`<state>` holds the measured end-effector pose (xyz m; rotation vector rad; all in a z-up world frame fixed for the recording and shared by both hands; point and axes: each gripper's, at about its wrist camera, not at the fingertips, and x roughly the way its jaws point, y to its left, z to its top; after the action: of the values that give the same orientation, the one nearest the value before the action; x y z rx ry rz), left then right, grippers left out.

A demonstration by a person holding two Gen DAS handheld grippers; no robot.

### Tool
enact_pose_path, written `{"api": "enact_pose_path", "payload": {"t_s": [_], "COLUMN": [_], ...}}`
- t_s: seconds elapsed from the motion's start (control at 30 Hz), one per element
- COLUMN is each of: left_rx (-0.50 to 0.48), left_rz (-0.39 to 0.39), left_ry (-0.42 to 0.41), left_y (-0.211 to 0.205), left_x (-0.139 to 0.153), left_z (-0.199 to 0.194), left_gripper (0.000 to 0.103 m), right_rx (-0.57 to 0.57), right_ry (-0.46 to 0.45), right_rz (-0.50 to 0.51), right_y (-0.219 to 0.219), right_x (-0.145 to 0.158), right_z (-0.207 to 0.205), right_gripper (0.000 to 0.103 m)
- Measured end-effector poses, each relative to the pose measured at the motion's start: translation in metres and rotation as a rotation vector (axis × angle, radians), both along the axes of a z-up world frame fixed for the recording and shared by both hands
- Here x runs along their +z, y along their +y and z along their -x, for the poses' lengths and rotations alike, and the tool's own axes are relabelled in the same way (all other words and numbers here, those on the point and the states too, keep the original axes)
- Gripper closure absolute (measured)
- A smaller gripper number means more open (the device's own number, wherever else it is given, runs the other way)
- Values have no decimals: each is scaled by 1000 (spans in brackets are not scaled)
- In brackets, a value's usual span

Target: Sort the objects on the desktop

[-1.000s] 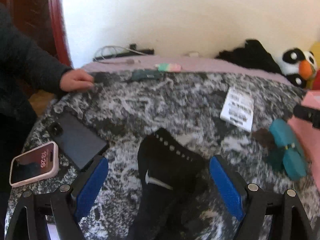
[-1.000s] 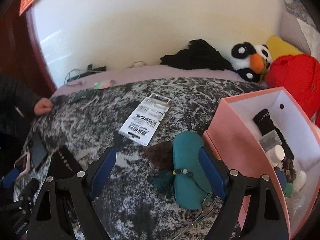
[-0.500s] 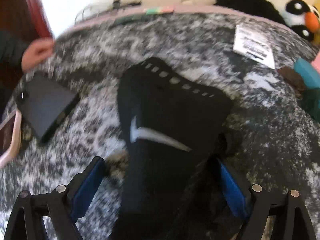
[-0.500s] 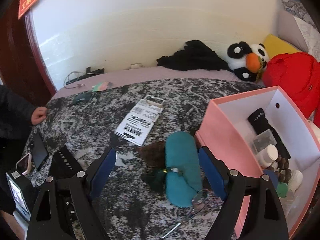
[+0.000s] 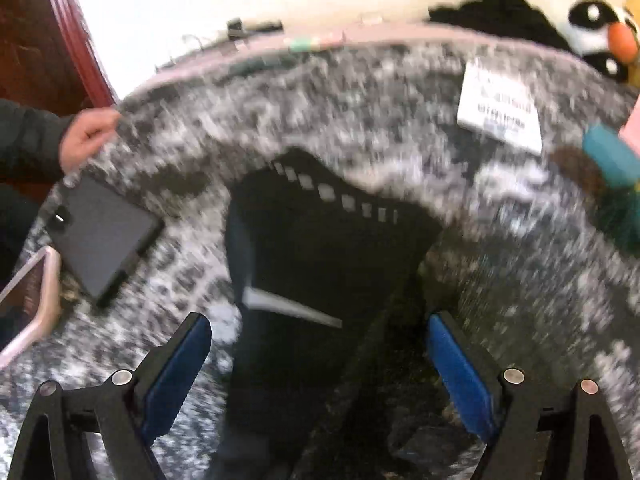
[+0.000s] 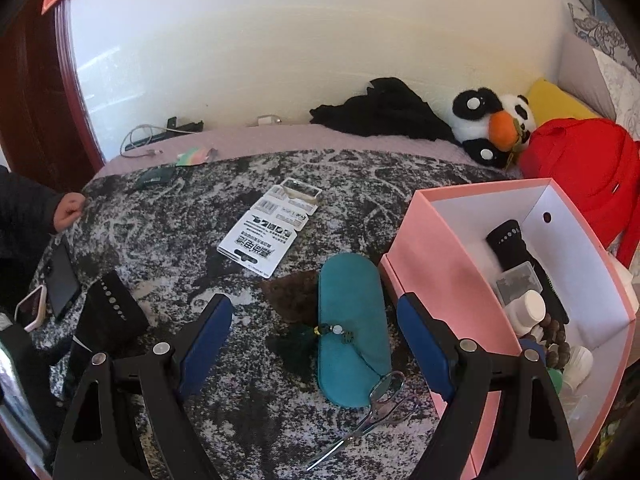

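Observation:
A black sock [image 5: 320, 264] with a white swoosh lies on the grey mottled cover, between the blue pads of my open left gripper [image 5: 318, 340]. It also shows at the left of the right wrist view [image 6: 108, 316]. My right gripper [image 6: 314, 332] is open above a teal pouch [image 6: 352, 320] with a dark tassel, and holds nothing. A pink box [image 6: 436, 280] at the right holds another black sock, bottles and small items. Scissors [image 6: 372, 412] lie by the pouch's near end.
A white barcode card [image 6: 268, 236] lies mid-cover. A dark phone [image 5: 100, 236] and a pink-cased phone [image 5: 28, 300] lie at the left edge, near a person's hand [image 5: 86, 136]. A panda toy [image 6: 488, 124], black cloth and a red bag sit at the back.
My left gripper dropped low over the black sock, then pulled back a little, the sock staying between its open jaws. My right gripper drew back slightly; scissors came into view.

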<state>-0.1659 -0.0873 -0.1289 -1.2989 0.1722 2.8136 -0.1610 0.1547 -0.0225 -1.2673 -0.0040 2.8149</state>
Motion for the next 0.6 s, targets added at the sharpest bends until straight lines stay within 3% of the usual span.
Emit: {"api": "enact_pose_path", "payload": {"t_s": [0.3, 0.6], "left_rx": [49, 42], "left_rz": [-98, -67], "left_ry": [205, 239], "left_y": [12, 24], "left_x": [76, 87], "left_z": [-37, -46], "left_gripper": [7, 5], "right_rx": [20, 93], "right_ry": [4, 8], "right_rz": [-1, -58], "right_y": [-14, -44], "right_x": [-8, -15], "right_z": [0, -3], "right_gripper": [15, 15]}}
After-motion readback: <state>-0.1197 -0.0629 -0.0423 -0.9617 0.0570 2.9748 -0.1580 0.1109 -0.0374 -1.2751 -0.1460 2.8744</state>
